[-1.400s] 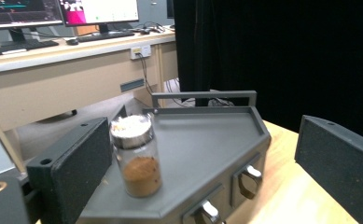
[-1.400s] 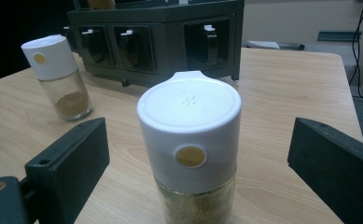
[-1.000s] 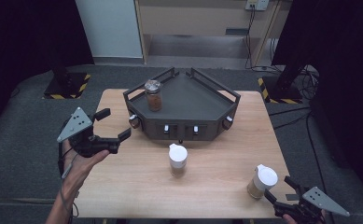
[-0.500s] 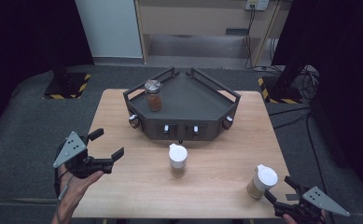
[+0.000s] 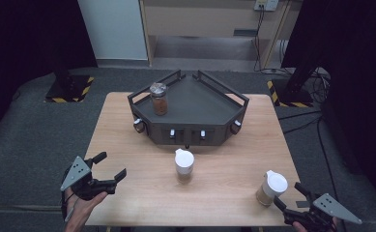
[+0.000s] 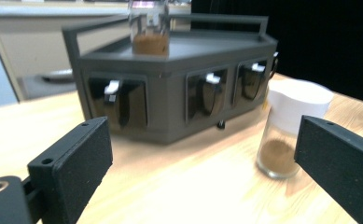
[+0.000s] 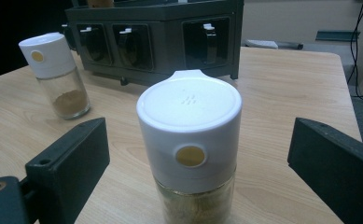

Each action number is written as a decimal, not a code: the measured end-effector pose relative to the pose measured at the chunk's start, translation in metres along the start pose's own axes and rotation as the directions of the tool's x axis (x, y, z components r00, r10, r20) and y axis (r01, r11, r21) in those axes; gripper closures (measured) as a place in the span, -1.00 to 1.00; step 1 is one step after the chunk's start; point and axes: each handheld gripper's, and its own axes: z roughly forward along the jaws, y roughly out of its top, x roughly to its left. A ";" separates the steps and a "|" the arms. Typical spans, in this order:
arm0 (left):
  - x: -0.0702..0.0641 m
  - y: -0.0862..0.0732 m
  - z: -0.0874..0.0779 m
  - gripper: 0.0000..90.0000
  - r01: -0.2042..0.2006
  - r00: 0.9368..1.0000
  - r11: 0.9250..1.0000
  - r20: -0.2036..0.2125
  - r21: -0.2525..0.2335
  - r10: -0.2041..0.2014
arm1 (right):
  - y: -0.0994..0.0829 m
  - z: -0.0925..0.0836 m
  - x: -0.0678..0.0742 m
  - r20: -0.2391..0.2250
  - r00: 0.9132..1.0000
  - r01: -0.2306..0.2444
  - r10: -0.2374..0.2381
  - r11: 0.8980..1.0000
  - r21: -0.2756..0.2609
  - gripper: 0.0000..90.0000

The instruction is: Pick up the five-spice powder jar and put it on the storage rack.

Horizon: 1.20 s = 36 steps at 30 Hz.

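- Wooden table [image 5: 127, 125]: everything sits on it; we see the dark angular spice rack [image 5: 200, 104] at the far middle, w/ a metal-lidded jar [image 5: 158, 98] of brown powder on its left deck.
- 2 white-capped glass shakers in front: the middle shaker [image 5: 184, 166] stands just before the rack; the right shaker [image 5: 270, 188] stands near the front right edge.
- Right gripper [image 5: 292, 200]: jaws spread wide, released, flanking the right shaker w/o touching it – nothing grasped.
- Left gripper [image 5: 112, 168]: also released, empty, low at the table's left edge, aimed toward the middle shaker.
- Handling, as we judge it: glass body is stiff, slick, breakable; part-filled, so light and tippy. Best to pinch the glass below the cap, not the cap itself, which may slip or pop off.
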 end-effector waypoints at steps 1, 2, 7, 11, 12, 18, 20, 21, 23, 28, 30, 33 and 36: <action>0.001 -0.004 0.000 -0.93 0.010 1.000 1.000 0.000 0.008 -0.010 | 0.000 0.000 0.000 0.000 1.000 0.000 0.000 1.000 0.000 -0.88; 0.001 -0.007 0.000 -0.93 0.011 1.000 1.000 -0.002 0.017 -0.011 | 0.000 0.000 0.000 0.000 1.000 0.001 -0.001 1.000 0.000 -0.88; 0.004 -0.021 0.000 -0.93 0.026 1.000 0.999 0.002 0.043 -0.026 | 0.000 0.000 0.000 0.001 1.000 0.003 -0.003 1.000 -0.001 -0.88; 0.008 -0.027 0.000 -0.94 0.028 0.999 0.998 0.014 0.055 -0.029 | 0.000 0.000 0.000 0.000 1.000 0.004 -0.004 1.000 0.000 -0.88; 0.009 -0.029 0.001 -0.94 0.034 0.999 0.998 0.017 0.053 -0.035 | 0.000 0.000 0.000 0.000 1.000 0.004 -0.004 1.000 0.000 -0.88; 0.011 -0.036 0.001 -0.94 0.018 0.999 0.998 0.031 0.057 -0.019 | 0.000 0.000 0.000 -0.001 1.000 0.004 -0.004 1.000 0.000 -0.88; 0.012 -0.038 0.001 -0.94 0.013 0.999 0.998 0.042 0.058 -0.015 | 0.000 0.000 0.000 -0.002 1.000 0.006 -0.006 1.000 -0.001 -0.88; 0.012 -0.038 0.001 -0.94 0.009 0.999 0.998 0.048 0.058 -0.012 | 0.000 0.000 0.000 -0.003 1.000 0.006 -0.006 1.000 -0.001 -0.88; 0.012 -0.039 0.000 -0.93 -0.004 0.999 0.999 0.052 0.051 0.002 | 0.000 0.000 0.000 -0.003 1.000 0.006 -0.006 1.000 -0.001 -0.88; 0.013 -0.040 0.000 -0.93 -0.004 0.998 0.999 0.058 0.053 0.001 | 0.000 0.000 0.000 -0.006 1.000 0.006 -0.006 1.000 -0.001 -0.88; 0.013 -0.040 -0.001 -0.93 -0.005 0.998 0.999 0.062 0.052 0.001 | 0.000 0.000 0.000 -0.006 1.000 0.006 -0.006 1.000 0.000 -0.88; 0.014 -0.040 -0.001 -0.94 -0.001 0.998 0.998 0.064 0.055 -0.002 | 0.000 0.001 0.000 -0.007 1.000 0.007 -0.007 1.000 0.000 -0.88; 0.014 -0.040 -0.001 -0.94 0.001 0.998 0.998 0.068 0.060 -0.005 | 0.000 0.000 0.000 -0.006 1.000 0.006 -0.006 1.000 -0.001 -0.88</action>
